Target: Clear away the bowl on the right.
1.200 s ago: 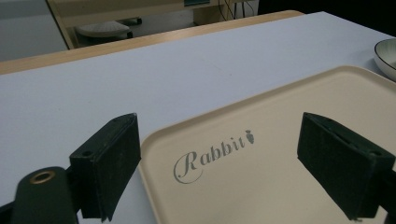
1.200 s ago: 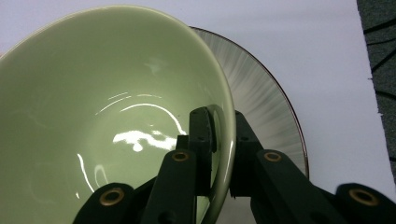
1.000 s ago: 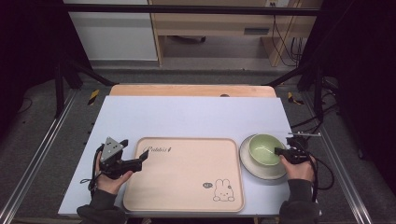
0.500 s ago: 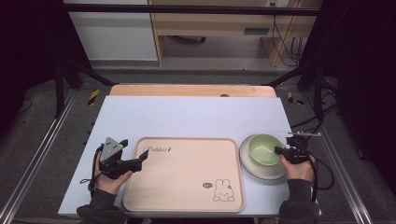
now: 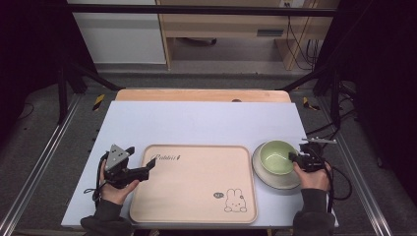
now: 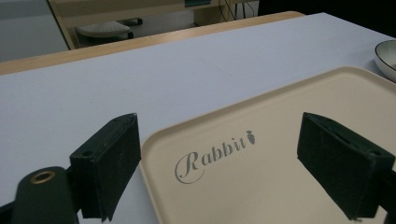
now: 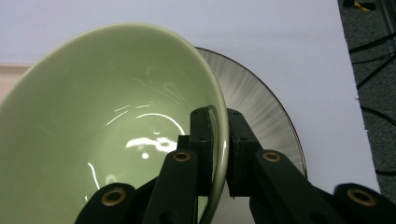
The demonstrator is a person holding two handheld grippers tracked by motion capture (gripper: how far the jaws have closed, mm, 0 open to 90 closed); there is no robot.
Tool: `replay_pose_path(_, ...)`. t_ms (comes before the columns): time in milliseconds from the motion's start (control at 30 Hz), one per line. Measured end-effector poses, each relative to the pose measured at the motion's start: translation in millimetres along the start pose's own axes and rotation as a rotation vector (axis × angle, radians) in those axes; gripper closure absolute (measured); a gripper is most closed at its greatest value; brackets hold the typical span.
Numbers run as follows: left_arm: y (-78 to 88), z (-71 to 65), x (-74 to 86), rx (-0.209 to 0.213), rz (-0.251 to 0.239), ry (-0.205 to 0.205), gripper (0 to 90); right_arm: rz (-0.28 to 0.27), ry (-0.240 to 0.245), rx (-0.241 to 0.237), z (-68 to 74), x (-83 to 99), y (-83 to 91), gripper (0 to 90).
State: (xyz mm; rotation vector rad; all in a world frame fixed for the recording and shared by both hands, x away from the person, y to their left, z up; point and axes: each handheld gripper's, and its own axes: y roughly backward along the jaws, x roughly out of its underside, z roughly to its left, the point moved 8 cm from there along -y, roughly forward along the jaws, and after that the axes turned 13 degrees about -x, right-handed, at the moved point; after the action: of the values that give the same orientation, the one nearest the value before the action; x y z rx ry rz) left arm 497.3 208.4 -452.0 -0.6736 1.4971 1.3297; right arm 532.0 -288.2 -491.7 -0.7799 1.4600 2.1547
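- Your right gripper (image 7: 218, 154) pinches the rim of the green bowl (image 7: 112, 135), above the plate (image 7: 261, 102).
- Your left gripper (image 6: 233, 163) is spread over the tray's (image 6: 280, 186) corner.

The setting is presenting as a lab or recording workspace rather than a home. A pale work table (image 5: 196, 123) is standing inside a black metal frame (image 5: 196, 9), with rails (image 5: 39, 162) running along the grey floor at left and right. Loose cables (image 5: 300, 44) are hanging at the far right beside a wooden bench (image 5: 221, 24), and darkness is surrounding the rig on both sides.
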Motion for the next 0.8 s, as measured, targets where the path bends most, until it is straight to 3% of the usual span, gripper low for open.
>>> replay_pose_path(200, 0.1, 0.4, 0.0, -0.001, 0.000, 0.000, 13.1, -0.015, 0.034, 0.007, 4.1, -2.4, 2.6, 83.4)
replay_pose_path(800, 0.4, 0.7, -0.3, -0.002, -0.001, 0.001, 13.1, -0.026, 0.046, 0.019, 8.8, -4.0, 7.7, 82.9)
